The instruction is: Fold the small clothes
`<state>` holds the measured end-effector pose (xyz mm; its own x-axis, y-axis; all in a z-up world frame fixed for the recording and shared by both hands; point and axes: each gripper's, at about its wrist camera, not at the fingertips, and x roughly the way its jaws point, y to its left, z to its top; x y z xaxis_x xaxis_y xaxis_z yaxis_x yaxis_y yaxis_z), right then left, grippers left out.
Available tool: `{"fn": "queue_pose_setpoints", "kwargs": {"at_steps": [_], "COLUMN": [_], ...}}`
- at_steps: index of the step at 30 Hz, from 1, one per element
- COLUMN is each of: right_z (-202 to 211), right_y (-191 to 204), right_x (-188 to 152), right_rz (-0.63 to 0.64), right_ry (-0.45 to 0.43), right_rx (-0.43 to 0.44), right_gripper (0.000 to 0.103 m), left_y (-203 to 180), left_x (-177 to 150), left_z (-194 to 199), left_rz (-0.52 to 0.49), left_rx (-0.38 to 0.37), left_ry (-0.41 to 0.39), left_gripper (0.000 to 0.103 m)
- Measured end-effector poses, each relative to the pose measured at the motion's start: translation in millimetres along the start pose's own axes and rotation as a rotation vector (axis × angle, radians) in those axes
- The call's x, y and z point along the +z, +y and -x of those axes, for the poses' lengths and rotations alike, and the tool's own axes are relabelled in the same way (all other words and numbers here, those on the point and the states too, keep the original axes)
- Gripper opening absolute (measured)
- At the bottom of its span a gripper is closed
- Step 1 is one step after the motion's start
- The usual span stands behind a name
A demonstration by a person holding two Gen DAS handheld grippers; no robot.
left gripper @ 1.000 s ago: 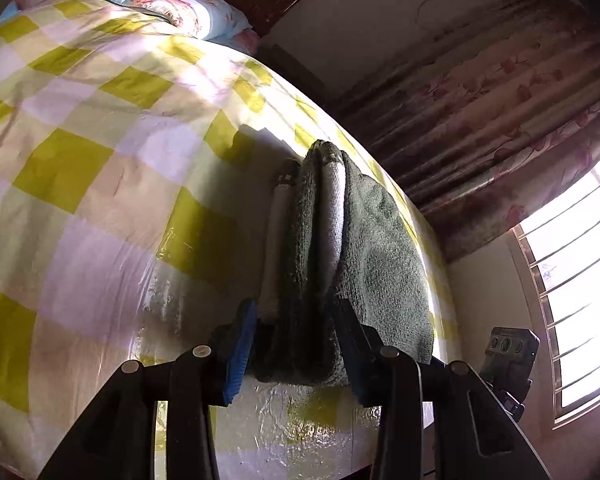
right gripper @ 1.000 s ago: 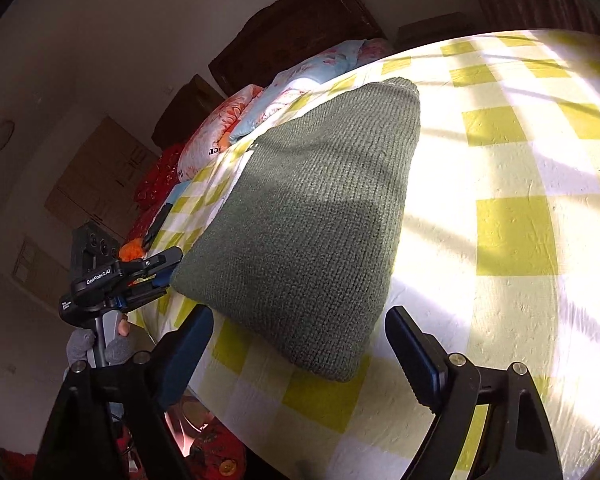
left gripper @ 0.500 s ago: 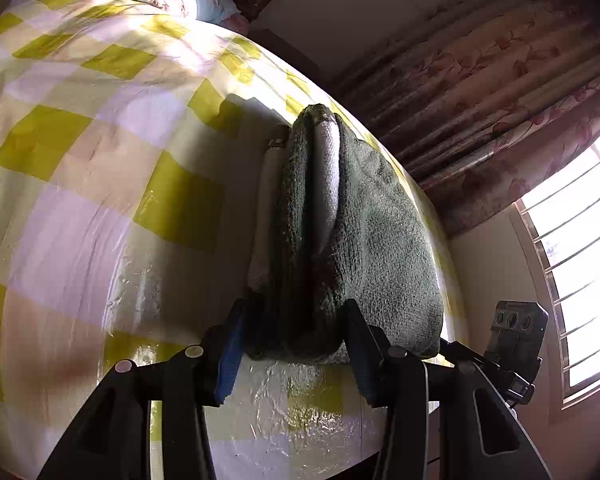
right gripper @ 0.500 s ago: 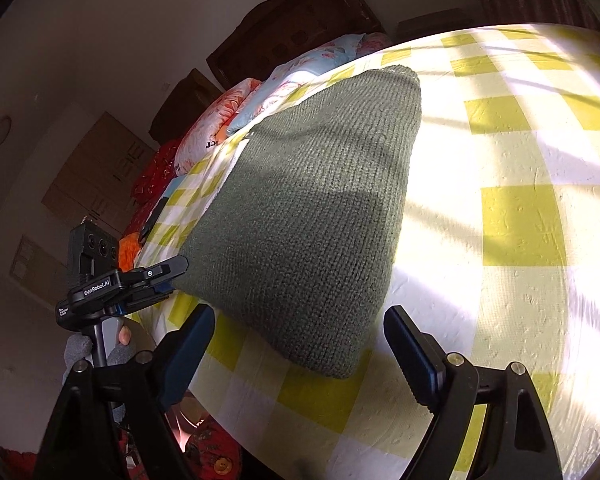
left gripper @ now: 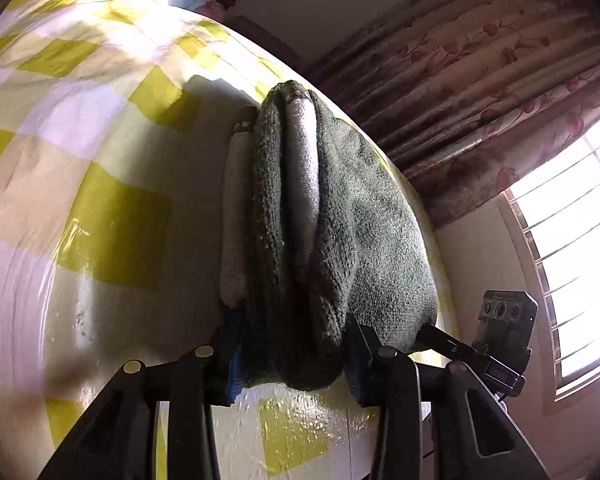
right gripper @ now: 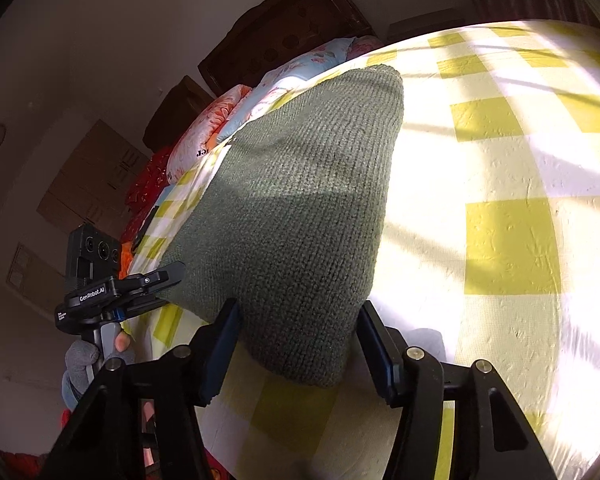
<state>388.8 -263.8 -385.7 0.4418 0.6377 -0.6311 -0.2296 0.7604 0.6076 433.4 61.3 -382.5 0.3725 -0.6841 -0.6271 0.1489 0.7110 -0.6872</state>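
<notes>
Two pairs of tongs are working on one green knitted garment (right gripper: pixel 300 220) that is lying on the bed (right gripper: pixel 508 248). Seen from the left wrist, the left tongs (left gripper: pixel 292 360) are closing on the garment's bunched near edge (left gripper: pixel 296 240), which is standing up in thick folds between the two fingers, with pale grey folds showing among the green; both pads are pressing against the cloth. Seen from the right wrist, the right tongs (right gripper: pixel 298 348) are reaching around the garment's near corner, which is lying between the fingers; the jaws are standing apart, and whether the pads are touching the knit cannot be told. The rest of the garment is stretching away from these tongs, flat on the bed. Both pairs are pointing downward at a slant toward the bed. To the left of the right tongs, the left tongs are showing again, held by a gloved hand (right gripper: pixel 96 356) below the bed's edge. The bed is wearing a yellow and white checked sheet, bright with sunlight. Beyond the garment, floral pillows (right gripper: pixel 236 120) are lying against a dark wooden headboard (right gripper: pixel 284 36). To the right of the left tongs, a flowered curtain (left gripper: pixel 480 92) is hanging beside a barred window (left gripper: pixel 572 240).
</notes>
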Motion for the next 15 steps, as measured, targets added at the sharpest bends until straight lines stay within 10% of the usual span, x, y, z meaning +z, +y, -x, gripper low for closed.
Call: {"fn": "queue_pose_setpoints", "kwargs": {"at_steps": [15], "right_z": [-10], "right_y": [-44], "right_x": [92], "right_rz": [-0.025], "right_ry": [-0.07], "right_rx": [-0.121], "right_gripper": [0.103], "left_y": [-26], "left_x": [65], "left_z": [-48], "left_rz": [0.022], "left_rx": [0.094], "left_ry": [-0.113], "left_gripper": [0.04]}}
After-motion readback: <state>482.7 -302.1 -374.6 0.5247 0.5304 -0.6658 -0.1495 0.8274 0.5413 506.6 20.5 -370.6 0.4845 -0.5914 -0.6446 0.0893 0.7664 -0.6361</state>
